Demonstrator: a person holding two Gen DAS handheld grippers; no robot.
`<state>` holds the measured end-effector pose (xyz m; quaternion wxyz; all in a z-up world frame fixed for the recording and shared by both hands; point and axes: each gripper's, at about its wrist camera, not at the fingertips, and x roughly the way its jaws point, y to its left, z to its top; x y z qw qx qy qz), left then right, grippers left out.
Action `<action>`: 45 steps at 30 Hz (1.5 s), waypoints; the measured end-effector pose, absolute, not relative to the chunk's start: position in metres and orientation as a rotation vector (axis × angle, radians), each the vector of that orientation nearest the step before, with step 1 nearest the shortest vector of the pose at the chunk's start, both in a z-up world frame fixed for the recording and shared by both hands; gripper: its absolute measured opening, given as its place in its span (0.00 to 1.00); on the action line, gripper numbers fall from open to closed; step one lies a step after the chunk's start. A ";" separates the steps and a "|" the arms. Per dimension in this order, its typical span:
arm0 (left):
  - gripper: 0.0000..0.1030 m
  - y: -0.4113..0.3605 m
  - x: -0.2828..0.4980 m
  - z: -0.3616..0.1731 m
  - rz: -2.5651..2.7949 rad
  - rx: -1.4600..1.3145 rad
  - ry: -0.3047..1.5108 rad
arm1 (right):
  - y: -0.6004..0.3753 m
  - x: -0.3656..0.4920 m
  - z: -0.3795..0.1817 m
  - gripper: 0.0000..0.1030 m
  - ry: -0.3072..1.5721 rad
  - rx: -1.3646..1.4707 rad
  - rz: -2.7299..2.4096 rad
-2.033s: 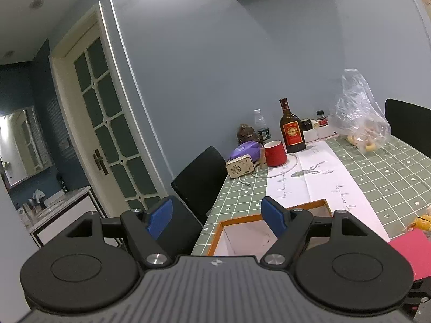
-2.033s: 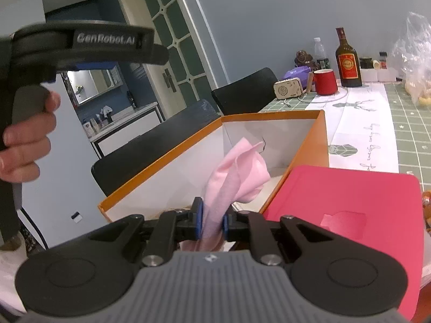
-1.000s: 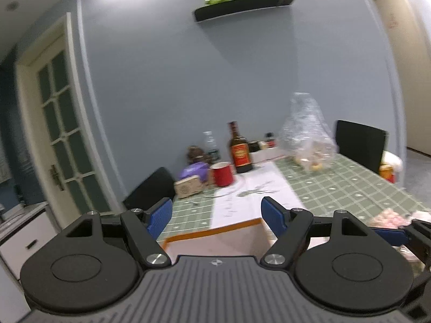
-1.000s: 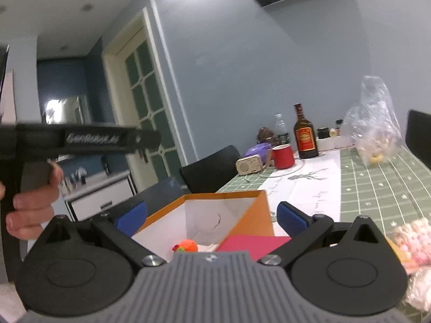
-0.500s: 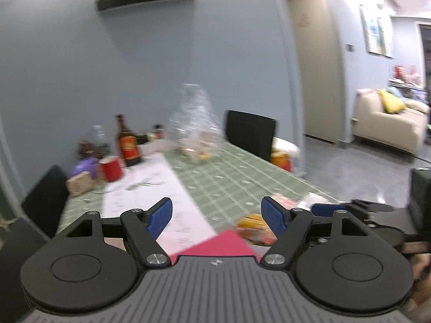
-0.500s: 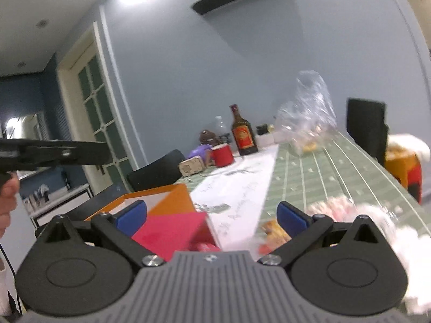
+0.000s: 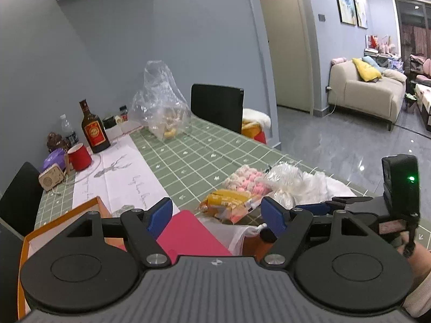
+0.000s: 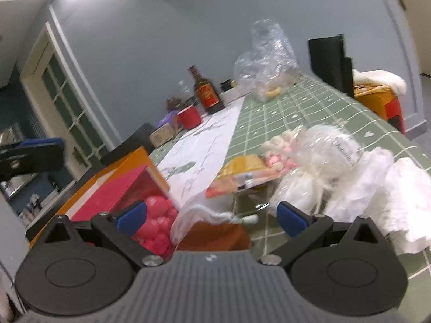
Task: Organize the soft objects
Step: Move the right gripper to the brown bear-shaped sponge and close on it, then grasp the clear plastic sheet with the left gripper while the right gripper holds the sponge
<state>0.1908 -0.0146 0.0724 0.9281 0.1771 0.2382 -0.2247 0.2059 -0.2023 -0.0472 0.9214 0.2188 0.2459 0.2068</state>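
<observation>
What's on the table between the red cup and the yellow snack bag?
A white paper runner with a deer drawing lies between the red cup and the yellow snack bag; the left wrist view shows it best.

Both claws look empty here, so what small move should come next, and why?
Probably ease the right claw forward and down onto the white drawstring pouch lying just ahead between its open blue pads. It holds nothing, and the orange-rimmed box sits close by.

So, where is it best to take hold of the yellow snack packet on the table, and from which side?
Probably the near sealed end of the yellow snack packet, approached from the front and slightly above. It lies flat on the green tablecloth, and that end looks thin and free, while pink-and-white sweets crowd its far side.
</observation>
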 end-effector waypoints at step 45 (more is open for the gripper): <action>0.78 -0.105 0.219 -0.006 -0.243 0.887 0.587 | -0.141 0.198 -0.071 0.75 0.672 0.014 0.475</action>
